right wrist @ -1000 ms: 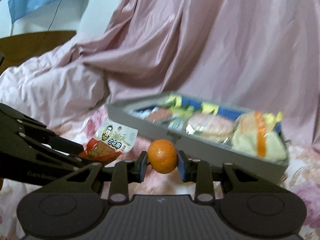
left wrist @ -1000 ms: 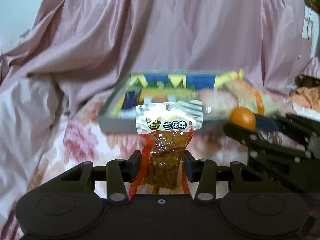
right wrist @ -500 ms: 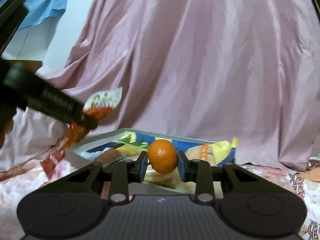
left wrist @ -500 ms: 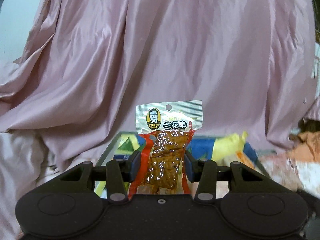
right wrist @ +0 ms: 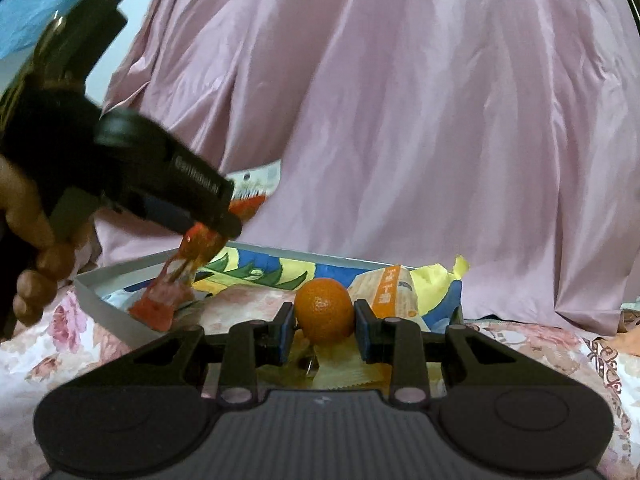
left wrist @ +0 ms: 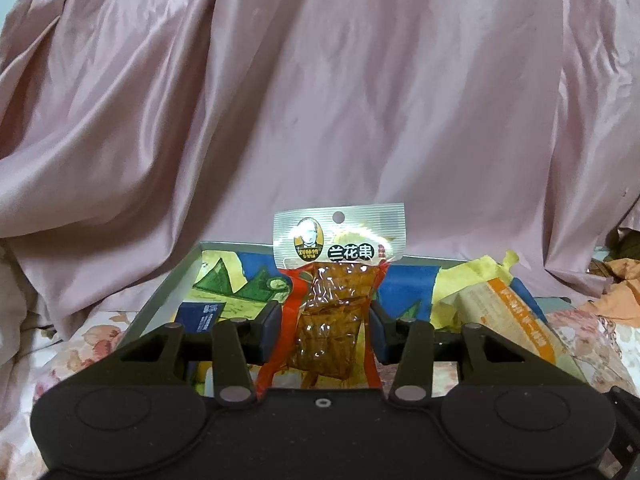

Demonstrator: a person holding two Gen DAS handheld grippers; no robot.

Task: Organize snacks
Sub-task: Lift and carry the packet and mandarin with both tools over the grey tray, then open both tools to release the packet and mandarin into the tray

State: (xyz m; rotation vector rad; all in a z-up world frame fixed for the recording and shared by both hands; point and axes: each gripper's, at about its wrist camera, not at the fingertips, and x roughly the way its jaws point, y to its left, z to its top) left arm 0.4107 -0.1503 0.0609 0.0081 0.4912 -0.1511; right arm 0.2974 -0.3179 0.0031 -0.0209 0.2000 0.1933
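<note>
pink cloth (left wrist: 320, 100) is draping behind a grey tray (left wrist: 160, 304) that is lying on floral fabric (right wrist: 68, 344). left gripper (left wrist: 325, 328), jaws partly closed, is clamping an upright packet (left wrist: 334, 300) of brown snack, red-edged with a silver header, above the tray's near end. right gripper (right wrist: 325, 326) is pinching a small orange (right wrist: 325, 309) between narrowed jaws, over the tray.

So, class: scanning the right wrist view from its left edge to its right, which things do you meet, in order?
Person's hand → left hand-held gripper holding the snack packet → orange clamped in the right hand-held gripper → orange-striped wrapped snack in the grey tray.
</note>
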